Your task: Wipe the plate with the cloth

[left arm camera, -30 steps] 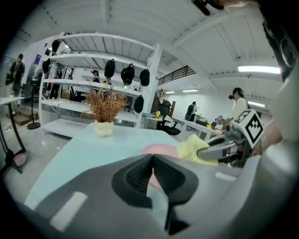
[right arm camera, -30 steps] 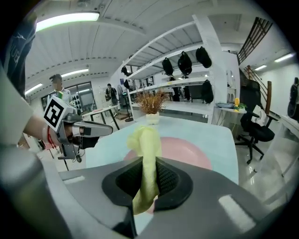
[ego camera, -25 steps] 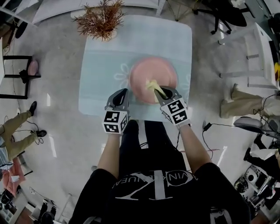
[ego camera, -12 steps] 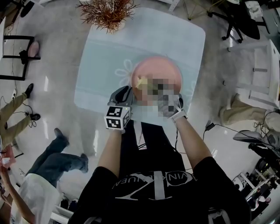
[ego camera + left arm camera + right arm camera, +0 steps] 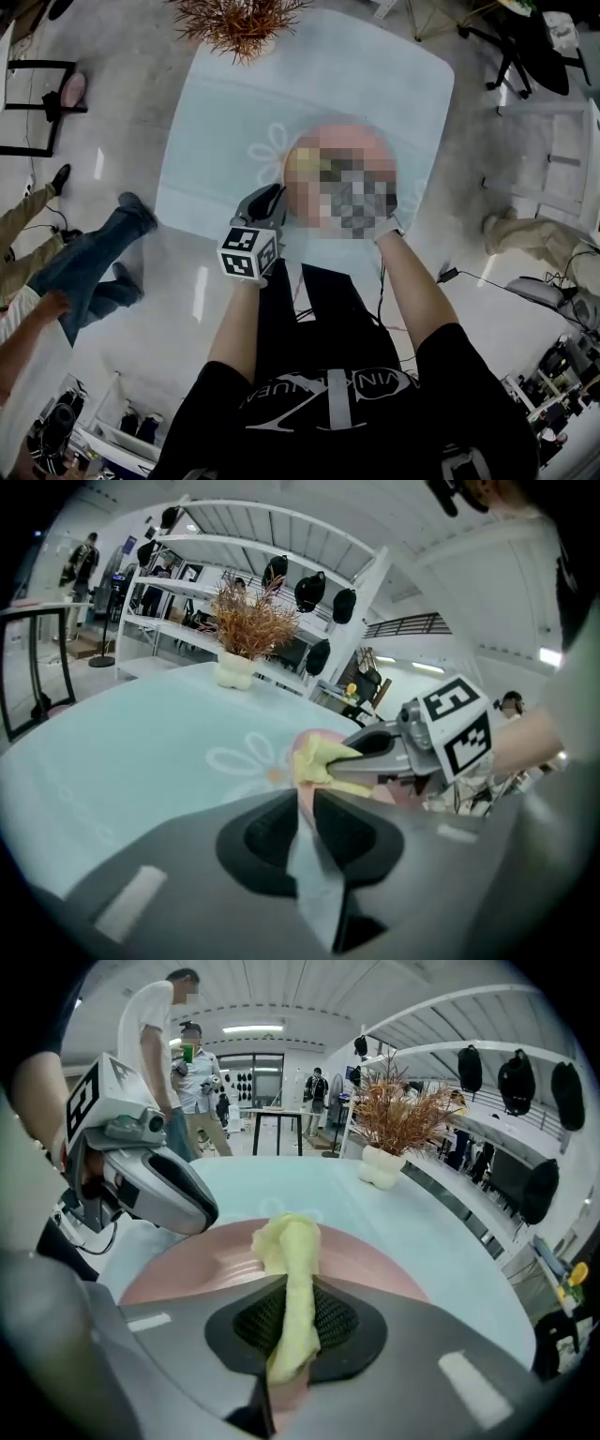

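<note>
Smooth round pink plate on pale glossy table. Right gripper jaws clamped on soft, crumpled yellow cloth, which lies on the plate. Left gripper jaws narrow, pinching plate rim.

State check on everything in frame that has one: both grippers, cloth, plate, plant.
left gripper: shut on the rim of the plate.
right gripper: shut on the cloth.
cloth: bunched into a strip, free end over the plate.
plate: flat on the table, nothing on it but the cloth.
plant: upright in its pot at the table's far edge.
</note>
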`<action>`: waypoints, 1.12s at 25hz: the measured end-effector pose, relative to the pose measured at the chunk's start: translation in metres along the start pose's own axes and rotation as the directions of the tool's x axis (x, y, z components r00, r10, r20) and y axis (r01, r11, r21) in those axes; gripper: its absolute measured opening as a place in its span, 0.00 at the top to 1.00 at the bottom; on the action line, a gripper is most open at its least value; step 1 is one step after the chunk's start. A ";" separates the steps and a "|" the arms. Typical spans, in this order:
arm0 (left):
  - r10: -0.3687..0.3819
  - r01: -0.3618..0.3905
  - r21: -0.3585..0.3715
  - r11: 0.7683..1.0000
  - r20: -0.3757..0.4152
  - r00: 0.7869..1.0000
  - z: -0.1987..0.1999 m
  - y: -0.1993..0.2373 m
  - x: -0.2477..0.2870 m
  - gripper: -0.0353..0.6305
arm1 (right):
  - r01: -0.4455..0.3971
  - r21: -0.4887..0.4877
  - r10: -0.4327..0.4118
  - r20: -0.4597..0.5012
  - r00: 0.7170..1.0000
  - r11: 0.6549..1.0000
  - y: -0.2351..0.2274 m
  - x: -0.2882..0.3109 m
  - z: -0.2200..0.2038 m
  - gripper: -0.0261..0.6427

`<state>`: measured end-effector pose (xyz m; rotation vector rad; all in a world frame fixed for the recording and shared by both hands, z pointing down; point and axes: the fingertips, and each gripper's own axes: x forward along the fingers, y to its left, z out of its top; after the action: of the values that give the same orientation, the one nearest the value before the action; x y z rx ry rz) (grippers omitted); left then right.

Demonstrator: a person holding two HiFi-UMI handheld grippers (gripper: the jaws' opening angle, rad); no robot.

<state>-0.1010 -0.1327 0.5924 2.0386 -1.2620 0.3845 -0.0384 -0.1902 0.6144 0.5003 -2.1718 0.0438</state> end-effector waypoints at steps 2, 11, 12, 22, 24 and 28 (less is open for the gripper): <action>-0.001 0.001 -0.003 1.000 -0.008 1.000 0.000 0.000 0.000 0.95 | 0.030 -0.031 -0.030 -0.018 0.999 0.999 -0.011 0.003 -0.001 0.90; 0.023 -0.022 0.037 0.999 -0.036 0.999 0.000 -0.005 0.001 0.95 | 0.172 -0.072 -0.178 -0.101 0.979 0.983 -0.060 -0.009 -0.031 0.90; 0.023 -0.021 0.038 0.999 -0.038 0.999 0.000 -0.005 0.001 0.95 | 0.186 -0.065 -0.192 -0.112 0.975 0.980 -0.064 -0.012 -0.037 0.90; 0.029 -0.028 0.033 0.999 -0.048 0.998 -0.001 -0.004 0.001 0.95 | 0.252 0.011 -0.244 -0.218 0.945 0.968 -0.054 -0.051 -0.090 0.90; 0.028 -0.026 0.031 0.999 -0.048 0.998 -0.001 -0.004 0.002 0.95 | 0.241 0.033 -0.227 -0.229 0.947 0.970 -0.043 -0.058 -0.098 0.90; 0.027 -0.026 0.026 0.999 -0.049 0.998 -0.001 -0.004 0.002 0.95 | 0.195 0.085 -0.171 -0.234 0.957 0.977 -0.014 -0.069 -0.106 0.90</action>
<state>-0.0965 -0.1317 0.5926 2.0230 -1.2612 0.4618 0.0839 -0.1581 0.6236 0.7217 -1.9007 0.1110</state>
